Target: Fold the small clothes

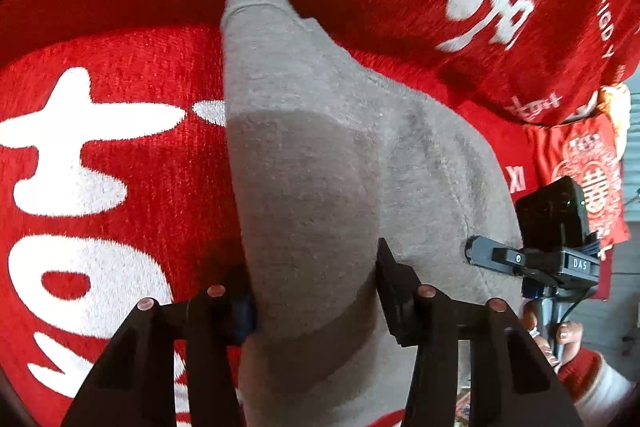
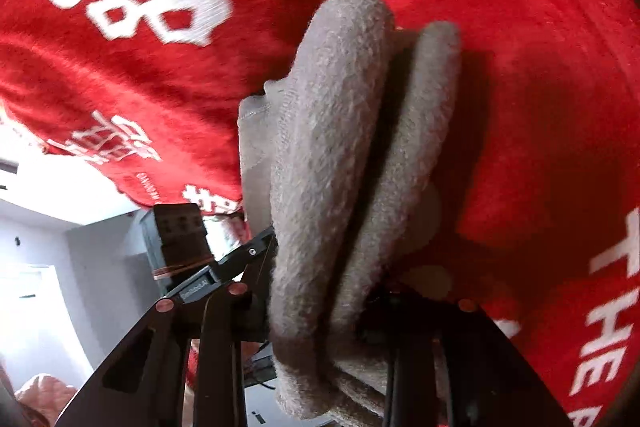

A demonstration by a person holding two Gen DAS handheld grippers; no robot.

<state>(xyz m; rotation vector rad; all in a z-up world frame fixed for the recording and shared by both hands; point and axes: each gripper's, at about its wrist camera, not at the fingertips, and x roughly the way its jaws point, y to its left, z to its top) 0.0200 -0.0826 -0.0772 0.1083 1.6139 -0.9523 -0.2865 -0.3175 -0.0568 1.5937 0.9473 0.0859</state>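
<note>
A small grey fleece garment (image 1: 340,155) hangs between the two grippers above a red blanket (image 1: 120,155) with white characters. My left gripper (image 1: 316,291) has its jaws on either side of one end of the grey cloth, and the cloth fills the gap. My right gripper (image 2: 316,311) is shut on the other end of the garment (image 2: 340,131), which bunches in thick folds between its fingers. The right gripper also shows at the right of the left wrist view (image 1: 500,255), gripping the garment's edge.
The red blanket (image 2: 520,27) fills the background in both views. A second red printed cloth (image 1: 588,179) lies at the far right. A white wall and room (image 2: 48,235) show at the lower left. A hand in a red and white sleeve (image 1: 568,343) holds the right gripper.
</note>
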